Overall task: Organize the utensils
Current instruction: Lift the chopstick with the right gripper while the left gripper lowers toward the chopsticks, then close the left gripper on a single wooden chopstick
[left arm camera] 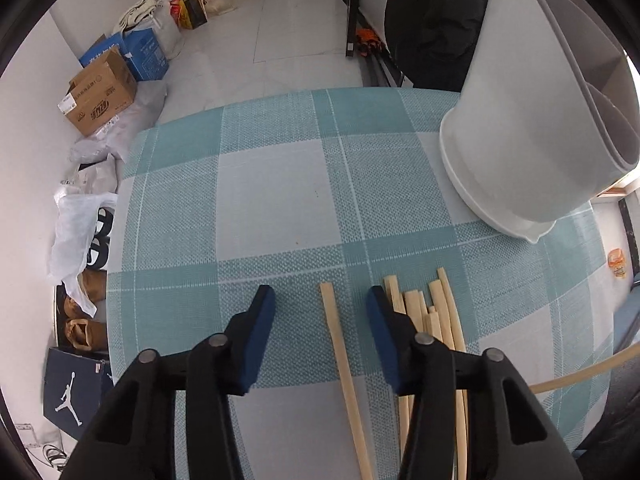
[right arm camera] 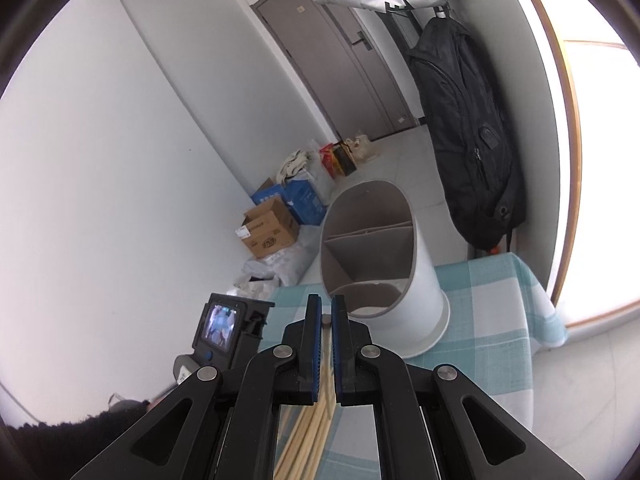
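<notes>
Several pale wooden chopsticks (left arm camera: 434, 312) lie in a loose bundle on the blue-and-white checked tablecloth (left arm camera: 280, 184). One single chopstick (left arm camera: 340, 344) lies apart, between my left gripper's open jaws. My left gripper (left arm camera: 320, 300) is open, low over the cloth, its right finger beside the bundle. A white utensil holder (left arm camera: 520, 120) with divided compartments stands at the right; it also shows in the right wrist view (right arm camera: 380, 264). My right gripper (right arm camera: 326, 312) is nearly shut, raised above the chopsticks (right arm camera: 316, 432), with nothing seen between the pads.
The table's far edge (left arm camera: 280, 100) drops to a tiled floor. Cardboard boxes (left arm camera: 104, 92), bags and shoes line the left wall. A black jacket (right arm camera: 468, 132) hangs behind the table. The left gripper's camera unit (right arm camera: 228, 328) sits left of my right gripper.
</notes>
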`<state>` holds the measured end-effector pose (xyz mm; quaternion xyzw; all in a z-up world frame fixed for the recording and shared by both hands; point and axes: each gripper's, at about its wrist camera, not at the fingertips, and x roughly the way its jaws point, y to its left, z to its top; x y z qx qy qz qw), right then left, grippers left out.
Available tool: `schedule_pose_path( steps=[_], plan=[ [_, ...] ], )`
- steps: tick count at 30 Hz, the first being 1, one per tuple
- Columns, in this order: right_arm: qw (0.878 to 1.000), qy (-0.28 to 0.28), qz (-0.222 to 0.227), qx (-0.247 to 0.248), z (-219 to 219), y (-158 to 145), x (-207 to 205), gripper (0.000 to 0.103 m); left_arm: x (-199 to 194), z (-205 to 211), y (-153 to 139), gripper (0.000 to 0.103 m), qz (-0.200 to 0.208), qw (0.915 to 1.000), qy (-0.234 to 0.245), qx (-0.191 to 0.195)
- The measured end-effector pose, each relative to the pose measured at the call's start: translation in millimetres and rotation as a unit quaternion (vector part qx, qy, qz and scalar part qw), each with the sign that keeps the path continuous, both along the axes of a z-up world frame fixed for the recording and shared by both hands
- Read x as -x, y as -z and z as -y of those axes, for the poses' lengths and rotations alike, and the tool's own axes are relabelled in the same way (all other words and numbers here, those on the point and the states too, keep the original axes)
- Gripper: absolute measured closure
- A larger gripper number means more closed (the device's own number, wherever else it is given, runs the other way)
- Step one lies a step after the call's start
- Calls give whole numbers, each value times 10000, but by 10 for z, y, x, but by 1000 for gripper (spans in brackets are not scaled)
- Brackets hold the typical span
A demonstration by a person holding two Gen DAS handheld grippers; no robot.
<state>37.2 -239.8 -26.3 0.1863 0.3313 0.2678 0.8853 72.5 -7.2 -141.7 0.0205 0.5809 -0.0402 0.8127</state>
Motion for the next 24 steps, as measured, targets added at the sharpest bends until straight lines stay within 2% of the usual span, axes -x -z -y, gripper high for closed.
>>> schedule_pose_path(
  steps=[2, 4, 9, 13, 19, 24],
  plan=[
    [10000, 16, -51, -19, 1, 18, -16, 99, 14, -6, -16, 86, 109, 9999, -22, 26],
    [10000, 51, -51, -1, 0, 22, -23, 99, 26, -17, -26, 99, 160, 9998, -63, 90],
    [9999, 78, 17, 100, -36, 12, -9, 99, 9, -47, -90, 101, 278, 9989, -234, 292],
    [9997, 58, 151, 200, -87, -4, 30, 99, 135, -91, -419, 101, 875, 9935, -407, 596],
    [9990, 51, 322, 296, -157, -54, 120, 99, 489, -54, -982, 101, 1958, 9760, -449, 841],
    [9987, 66, 363, 352, -219, -120, 179, 99, 663, -155, -1294, 101, 2747, 9490, -585, 1436]
  ],
)
